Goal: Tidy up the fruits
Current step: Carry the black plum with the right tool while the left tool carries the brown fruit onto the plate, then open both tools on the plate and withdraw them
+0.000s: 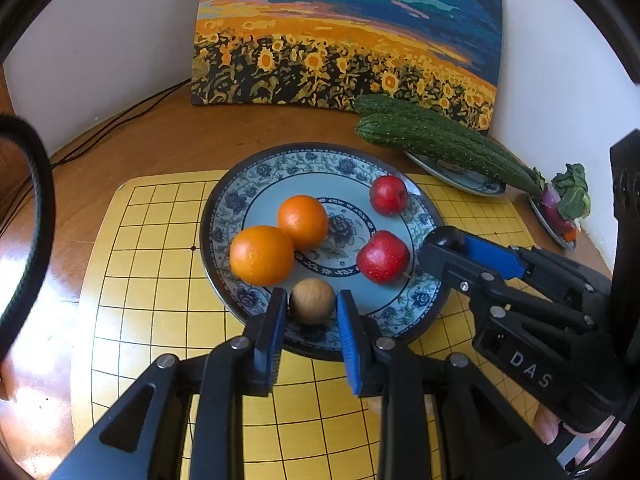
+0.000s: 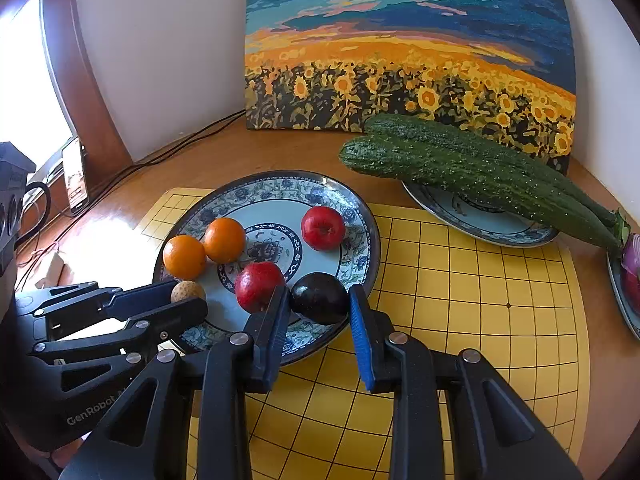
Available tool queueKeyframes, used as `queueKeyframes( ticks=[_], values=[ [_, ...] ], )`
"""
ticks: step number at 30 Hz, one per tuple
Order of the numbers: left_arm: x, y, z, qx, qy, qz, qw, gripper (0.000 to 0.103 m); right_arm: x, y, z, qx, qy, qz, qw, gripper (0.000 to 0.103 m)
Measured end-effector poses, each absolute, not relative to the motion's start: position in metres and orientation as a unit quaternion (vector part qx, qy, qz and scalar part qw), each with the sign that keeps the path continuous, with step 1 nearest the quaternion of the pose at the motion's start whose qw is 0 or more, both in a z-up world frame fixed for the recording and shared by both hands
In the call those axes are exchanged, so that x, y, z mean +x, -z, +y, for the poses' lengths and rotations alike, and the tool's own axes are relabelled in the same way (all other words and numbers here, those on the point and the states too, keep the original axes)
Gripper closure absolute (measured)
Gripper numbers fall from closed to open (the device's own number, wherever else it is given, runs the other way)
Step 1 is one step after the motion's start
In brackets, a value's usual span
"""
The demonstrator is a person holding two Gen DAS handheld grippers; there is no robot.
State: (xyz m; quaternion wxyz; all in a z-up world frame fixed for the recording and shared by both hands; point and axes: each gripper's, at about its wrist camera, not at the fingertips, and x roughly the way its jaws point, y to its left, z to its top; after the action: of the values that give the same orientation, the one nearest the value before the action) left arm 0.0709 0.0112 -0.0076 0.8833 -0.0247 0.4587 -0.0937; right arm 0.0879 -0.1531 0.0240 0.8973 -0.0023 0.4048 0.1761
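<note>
1. Count on the blue-patterned plate [image 1: 416,300]: two oranges [image 1: 262,255] [image 1: 303,222], touching each other on the left; two red apples [image 1: 383,257] [image 1: 388,195], apart on the right; one small tan round fruit [image 1: 312,301] at the near rim; one dark purple-black fruit [image 2: 319,298] at the near right rim — six pieces in all.
2. Surroundings: the plate sits on a yellow grid mat [image 1: 160,240] on a wooden table [image 1: 152,140]. Behind it a sunflower painting [image 1: 344,32] leans on the white wall. To the right, two cucumbers [image 2: 472,164] lie side by side across a second plate [image 2: 480,224]; further right, a third plate [image 1: 554,224] holds a red onion and leafy greens. Black cables [image 1: 120,120] run along the table's back left.
3. Left gripper [image 1: 312,304]: fingers apart, straddling the tan fruit. The fruit lies between the tips, a sliver of gap on each side — contact not confirmed.
4. Right gripper [image 2: 319,300]: fingers apart, one either side of the dark fruit. The left finger stands just in front of the nearer apple and partly hides it; whether the pads touch the dark fruit, cannot tell.
5. Obstruction: in the left wrist view the right gripper's fingers hide the dark fruit; the nearer apple sits just beside those fingers.
</note>
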Motion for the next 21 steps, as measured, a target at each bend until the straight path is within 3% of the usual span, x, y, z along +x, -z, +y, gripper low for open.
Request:
queueKeyframes(
  ticks=[4,10,21],
  values=[
    [0.071,0.007,0.011,-0.025,0.095,0.461,0.882,0.076,0.088,-0.024,-0.154,0.007,-0.182,0.407,0.895,0.059],
    [0.067,0.002,0.012,-0.026,0.095,0.459,0.883,0.071,0.084,-0.028,-0.154,0.006,-0.179,0.404,0.897,0.057],
    [0.054,-0.009,0.017,-0.032,0.095,0.455,0.885,0.07,0.069,-0.04,-0.159,0.014,-0.18,0.4,0.898,0.056]
  ],
)
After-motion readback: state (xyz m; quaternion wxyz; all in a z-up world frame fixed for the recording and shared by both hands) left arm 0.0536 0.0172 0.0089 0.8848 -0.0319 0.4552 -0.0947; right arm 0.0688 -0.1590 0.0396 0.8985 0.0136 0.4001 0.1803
